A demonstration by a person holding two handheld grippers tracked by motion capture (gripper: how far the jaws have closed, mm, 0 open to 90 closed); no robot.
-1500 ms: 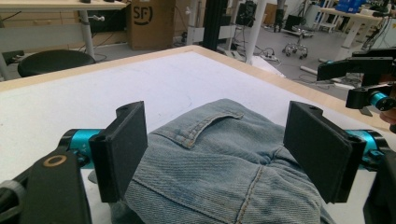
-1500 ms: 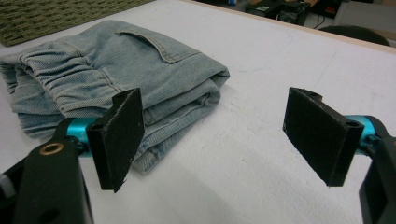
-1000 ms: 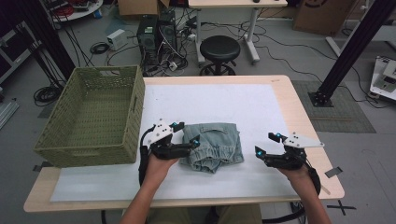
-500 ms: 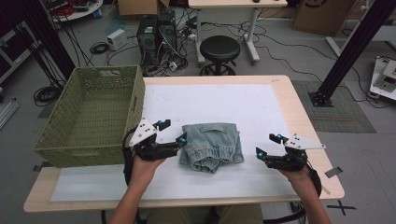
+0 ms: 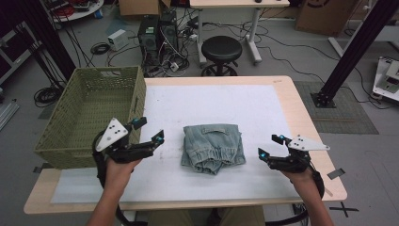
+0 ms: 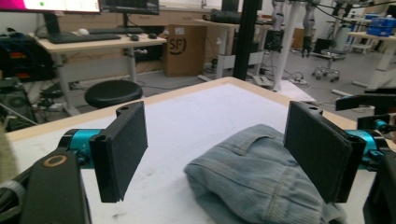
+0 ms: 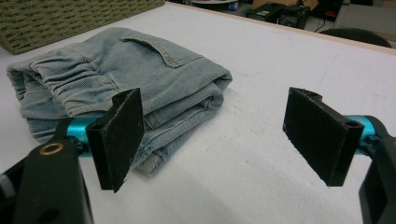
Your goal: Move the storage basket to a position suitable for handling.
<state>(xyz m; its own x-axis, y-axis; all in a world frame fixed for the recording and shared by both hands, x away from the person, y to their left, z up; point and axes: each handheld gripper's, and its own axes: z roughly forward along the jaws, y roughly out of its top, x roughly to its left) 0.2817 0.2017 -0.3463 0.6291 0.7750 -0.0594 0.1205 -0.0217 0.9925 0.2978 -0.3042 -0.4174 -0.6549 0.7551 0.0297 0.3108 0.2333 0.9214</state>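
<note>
The folded denim jeans (image 5: pixel 213 148) lay on the bench (image 5: pixel 291 101) between the two sets of fingers, clear of both. The left gripper (image 5: pixel 149 133) and right gripper (image 5: pixel 268 146) each stood wide open and empty, so a good lift into the green basket (image 5: pixel 89 117) probably meant closing on both side edges together, low enough to catch every layer. Compared with a second earlier, the left fingers had drawn back from the denim toward the basket, while the right had barely moved.

Folded jeans (image 5: pixel 213 148) lie mid-table on the sheet (image 5: pixel 226 101), basket (image 5: pixel 89 115) at the left edge
</note>
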